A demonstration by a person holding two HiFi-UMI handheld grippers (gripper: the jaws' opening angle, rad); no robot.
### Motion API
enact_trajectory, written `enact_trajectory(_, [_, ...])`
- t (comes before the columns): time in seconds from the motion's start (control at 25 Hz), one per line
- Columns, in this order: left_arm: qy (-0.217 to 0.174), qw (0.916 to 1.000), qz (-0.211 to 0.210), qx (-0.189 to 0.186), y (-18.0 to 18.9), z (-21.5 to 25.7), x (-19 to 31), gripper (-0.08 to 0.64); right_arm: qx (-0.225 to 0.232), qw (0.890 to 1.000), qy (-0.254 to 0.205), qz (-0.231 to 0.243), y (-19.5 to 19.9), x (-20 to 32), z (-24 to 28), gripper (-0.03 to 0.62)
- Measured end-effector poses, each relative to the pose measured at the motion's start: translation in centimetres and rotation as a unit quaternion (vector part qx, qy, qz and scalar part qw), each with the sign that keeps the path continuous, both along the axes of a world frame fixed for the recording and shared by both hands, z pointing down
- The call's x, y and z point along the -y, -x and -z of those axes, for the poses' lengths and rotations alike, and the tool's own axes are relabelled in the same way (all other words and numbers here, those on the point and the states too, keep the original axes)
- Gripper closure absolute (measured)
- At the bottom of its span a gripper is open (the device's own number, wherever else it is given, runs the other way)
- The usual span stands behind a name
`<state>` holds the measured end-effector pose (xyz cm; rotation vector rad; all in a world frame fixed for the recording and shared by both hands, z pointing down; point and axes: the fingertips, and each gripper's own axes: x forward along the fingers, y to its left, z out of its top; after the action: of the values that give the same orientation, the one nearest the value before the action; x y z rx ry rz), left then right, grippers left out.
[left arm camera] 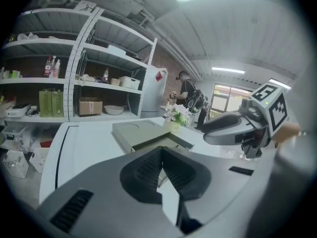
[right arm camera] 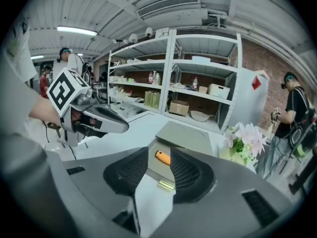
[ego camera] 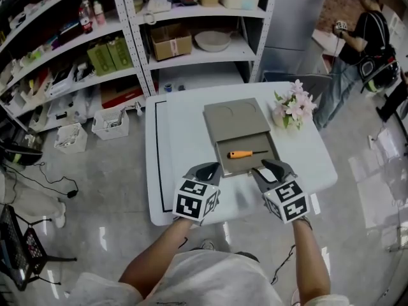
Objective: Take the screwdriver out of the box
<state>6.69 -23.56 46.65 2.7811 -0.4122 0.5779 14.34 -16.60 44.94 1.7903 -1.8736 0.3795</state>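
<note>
Right gripper view: the right hand-held gripper (right arm camera: 159,155) has its jaws apart with nothing between the pads. Through the gap, farther off, shows the orange handle of the screwdriver (right arm camera: 162,157), lying in the pulled-out tray of the grey box (right arm camera: 185,133).

In the left gripper view the left hand-held gripper (left arm camera: 161,151) has its pads meeting at the tips and holds nothing. The box (left arm camera: 141,133) lies ahead of it, but its tray wall hides the screwdriver there.

Only the head view gives the whole layout. Both hand-held grippers hover side by side at the near edge of the white desk (ego camera: 172,139), just short of the open tray. The screwdriver (ego camera: 245,153) lies crosswise in the tray, handle to the left, untouched. Flowers (ego camera: 293,106) stand to the right of the box, and shelves (ego camera: 70,50) lie beyond the desk.
</note>
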Motion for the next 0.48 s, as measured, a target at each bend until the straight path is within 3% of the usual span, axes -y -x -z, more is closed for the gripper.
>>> enact_trajectory(0.24, [0.003,0.9999,0.011,0.006,-0.9,-0.9,1.2,0.555,-0.042,0.995,0.051,0.071,-0.8,2.7,-1.8,0.442])
enact_trajectory(0.48, [0.003,0.9988,0.045,0.015,-1.8,-1.9,2.4,0.555,-0.052,0.982,0.091,0.154,-1.5,5.1,-4.6,0.434])
